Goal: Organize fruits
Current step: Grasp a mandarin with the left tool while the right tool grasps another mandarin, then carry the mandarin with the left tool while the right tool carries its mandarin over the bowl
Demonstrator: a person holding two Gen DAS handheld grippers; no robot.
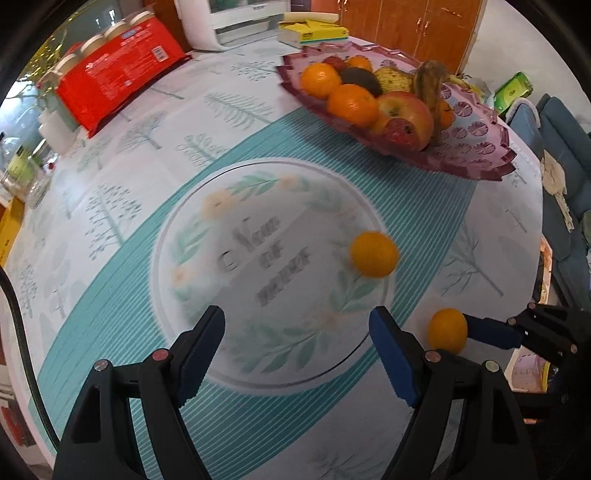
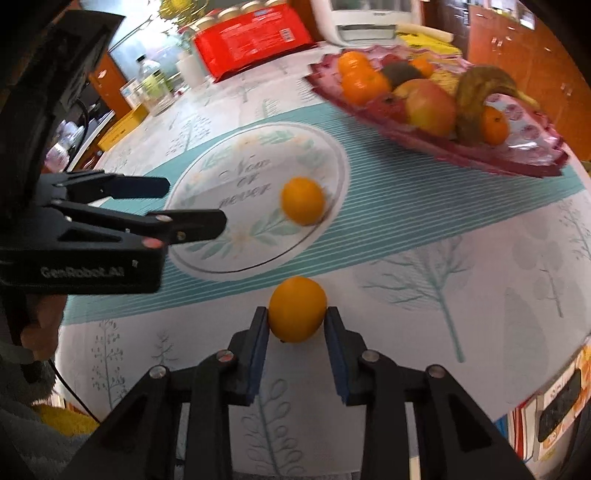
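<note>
An orange [image 2: 297, 295] rests on the tree-print tablecloth, and my right gripper [image 2: 297, 315] is shut on it, a blue pad pressing each side. The same orange [image 1: 447, 330] shows in the left wrist view with one right finger [image 1: 491, 332] against it. A second orange [image 1: 373, 254] [image 2: 303, 200] lies loose on the printed circle. My left gripper [image 1: 297, 317] [image 2: 195, 205] hangs open over that circle, nothing between its fingers, the loose orange ahead to its right. The pink fruit tray [image 1: 480, 162] [image 2: 535, 157] at the back right holds oranges, apples, an avocado and a banana.
A red multipack of jars [image 1: 122, 70], a white appliance [image 1: 207, 26] and a yellow book [image 1: 314, 33] line the far side. Glass jars [image 1: 26, 177] stand at the left edge. The table's edge runs close on the right, with a blue sofa [image 1: 561, 147] beyond.
</note>
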